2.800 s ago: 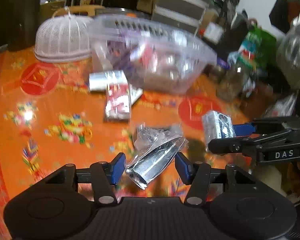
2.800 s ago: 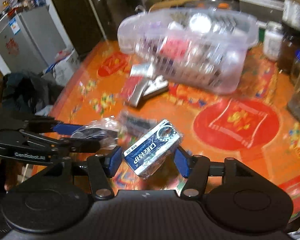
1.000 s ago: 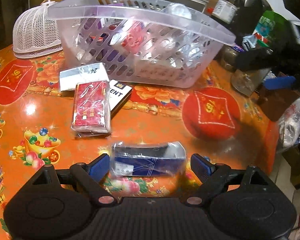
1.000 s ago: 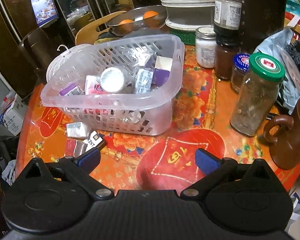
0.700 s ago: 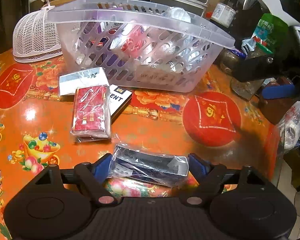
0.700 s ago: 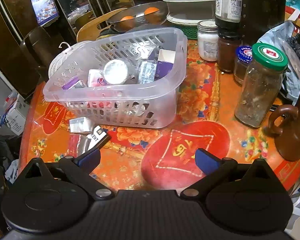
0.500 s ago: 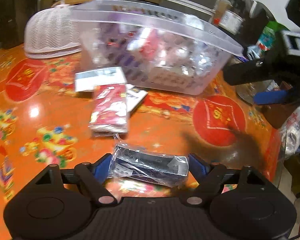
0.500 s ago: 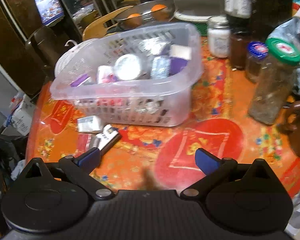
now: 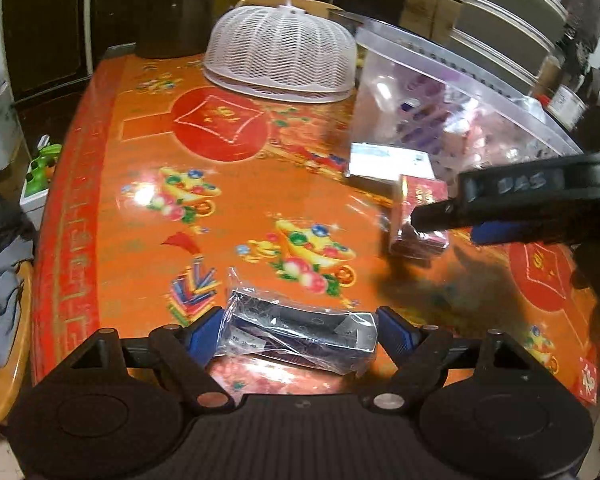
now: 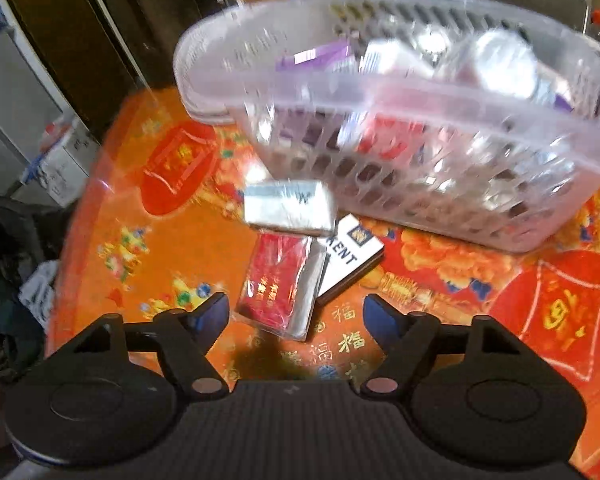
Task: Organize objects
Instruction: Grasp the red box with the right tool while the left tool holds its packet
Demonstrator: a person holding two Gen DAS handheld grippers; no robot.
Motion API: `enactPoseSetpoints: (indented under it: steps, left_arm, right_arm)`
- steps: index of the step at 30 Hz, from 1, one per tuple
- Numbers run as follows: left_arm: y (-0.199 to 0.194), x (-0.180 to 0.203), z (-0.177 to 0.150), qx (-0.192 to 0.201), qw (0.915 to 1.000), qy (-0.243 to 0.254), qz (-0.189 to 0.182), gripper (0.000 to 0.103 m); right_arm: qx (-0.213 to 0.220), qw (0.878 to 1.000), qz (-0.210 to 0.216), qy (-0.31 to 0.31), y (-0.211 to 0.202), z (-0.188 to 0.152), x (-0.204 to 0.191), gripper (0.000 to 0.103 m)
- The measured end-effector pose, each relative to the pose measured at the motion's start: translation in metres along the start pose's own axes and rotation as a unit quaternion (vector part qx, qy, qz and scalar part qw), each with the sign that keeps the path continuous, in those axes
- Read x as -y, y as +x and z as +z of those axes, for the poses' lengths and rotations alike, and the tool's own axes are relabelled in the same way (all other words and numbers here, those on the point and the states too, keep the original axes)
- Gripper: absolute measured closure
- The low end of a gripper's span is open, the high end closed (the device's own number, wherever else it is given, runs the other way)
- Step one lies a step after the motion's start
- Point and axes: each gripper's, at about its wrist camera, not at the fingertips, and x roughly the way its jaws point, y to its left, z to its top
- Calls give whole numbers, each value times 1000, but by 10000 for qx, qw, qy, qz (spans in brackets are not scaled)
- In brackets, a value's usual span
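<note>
Crosswise, the wrapped pack (image 9: 300, 334) (blue-black) spans the left jaws.

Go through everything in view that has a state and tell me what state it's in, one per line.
Left gripper: shut on the blue pack, lifted off the table.
Blue pack: plastic-wrapped, lying crosswise between the fingers.
Right gripper: open, empty, just above the red pack.
Red pack: flat on the table, partly over the white pack.
White pack: flat, half covered.
Silver pack: lying beside the basket.
Basket: upright, partly filled.
Mesh cover: dome-down on the table.
</note>
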Motion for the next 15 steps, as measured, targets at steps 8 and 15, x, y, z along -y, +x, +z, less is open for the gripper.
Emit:
enactPoseSetpoints:
  steps: [8,15]
  left_arm:
    - [4,4,2,28,9999,57,-111,20]
    - [5,14,7,58,9996,176,-225,20]
  right_arm:
    - [-77,9999,55,-53,0,-2,0,60]
    - [110,9995,281,-19,-30,-13,24,67]
